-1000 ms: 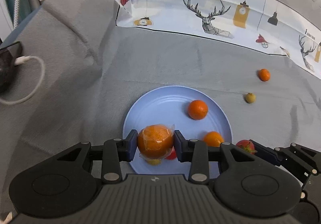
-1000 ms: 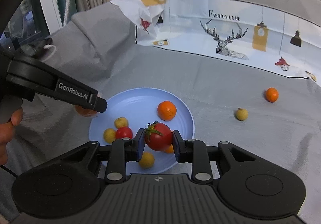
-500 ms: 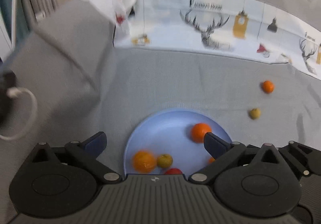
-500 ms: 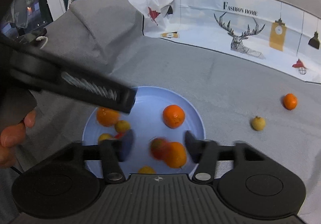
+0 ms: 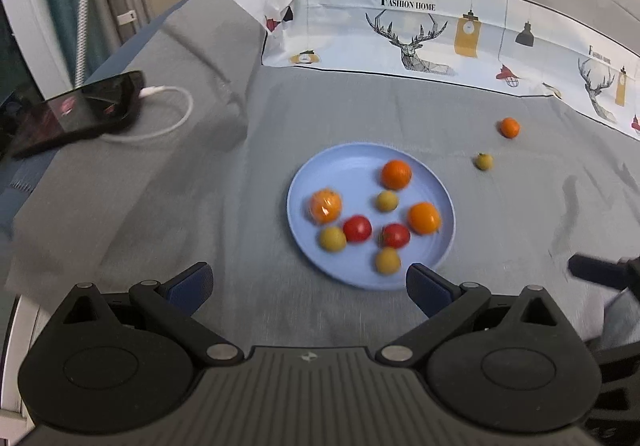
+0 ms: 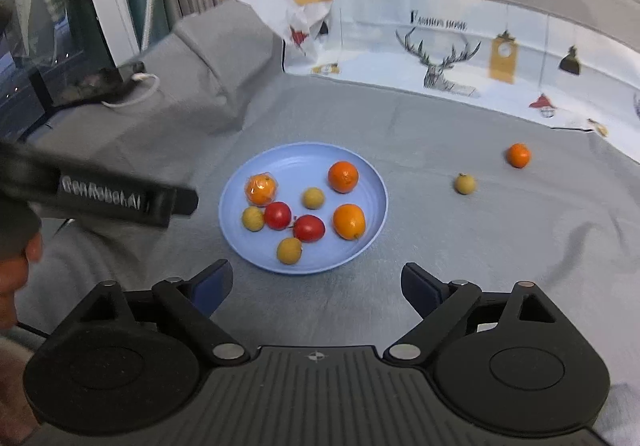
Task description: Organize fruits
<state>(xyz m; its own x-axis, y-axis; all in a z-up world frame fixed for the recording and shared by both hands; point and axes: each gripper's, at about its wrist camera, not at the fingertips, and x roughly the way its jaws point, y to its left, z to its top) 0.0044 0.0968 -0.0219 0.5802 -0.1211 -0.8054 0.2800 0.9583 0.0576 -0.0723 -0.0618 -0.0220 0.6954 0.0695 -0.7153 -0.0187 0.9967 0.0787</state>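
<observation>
A light blue plate lies on the grey cloth and holds several fruits: a wrapped orange, two bare oranges, two red tomatoes and small yellow fruits. A small orange and a yellow-green fruit lie on the cloth to the plate's right. My left gripper is open and empty, pulled back from the plate. My right gripper is open and empty, also behind the plate.
A dark phone with a white cable lies at the left. A printed white cloth runs along the back. The left gripper's body crosses the right wrist view at left.
Both grippers opened: the left let go of the wrapped orange and the right let go of the tomato, both now on the plate. Both grippers drew back and up.
</observation>
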